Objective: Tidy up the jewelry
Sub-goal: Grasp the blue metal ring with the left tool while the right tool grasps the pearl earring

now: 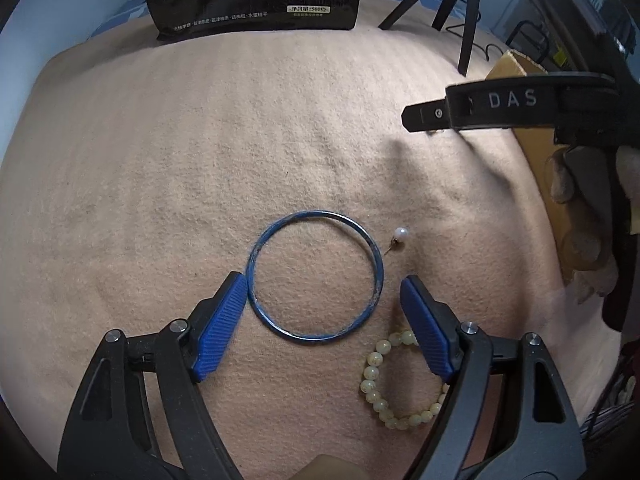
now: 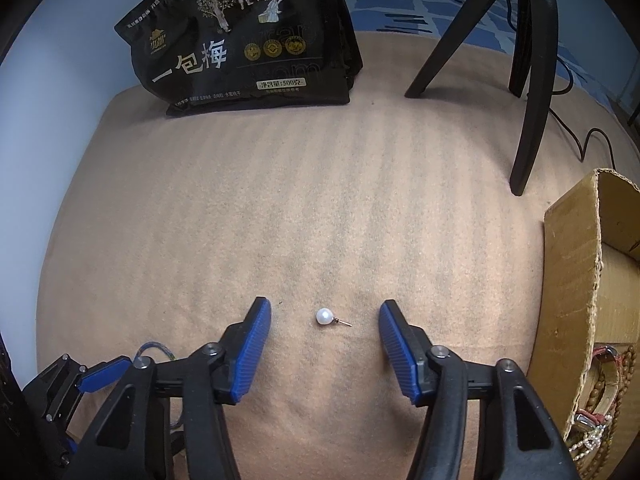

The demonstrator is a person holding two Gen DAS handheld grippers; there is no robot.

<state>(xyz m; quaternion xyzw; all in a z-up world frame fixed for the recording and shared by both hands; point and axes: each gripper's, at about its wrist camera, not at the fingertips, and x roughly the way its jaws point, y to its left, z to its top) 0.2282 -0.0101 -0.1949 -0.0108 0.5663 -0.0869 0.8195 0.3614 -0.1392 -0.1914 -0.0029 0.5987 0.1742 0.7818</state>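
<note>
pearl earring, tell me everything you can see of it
The pearl earring is a single round white glossy bead with a thin metal post sticking out sideways. It lies flat on the beige blanket, centred between the open right gripper without touching its fingers, and just beside the blue bangle, apart from it.

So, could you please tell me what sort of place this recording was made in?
Probably a home room used as a makeshift recording spot, not a lab. A peach fleece blanket covers the work surface, a snack bag stands at its far edge, and a camera tripod with a trailing cable stands beside a cardboard box of jewelry.
</note>
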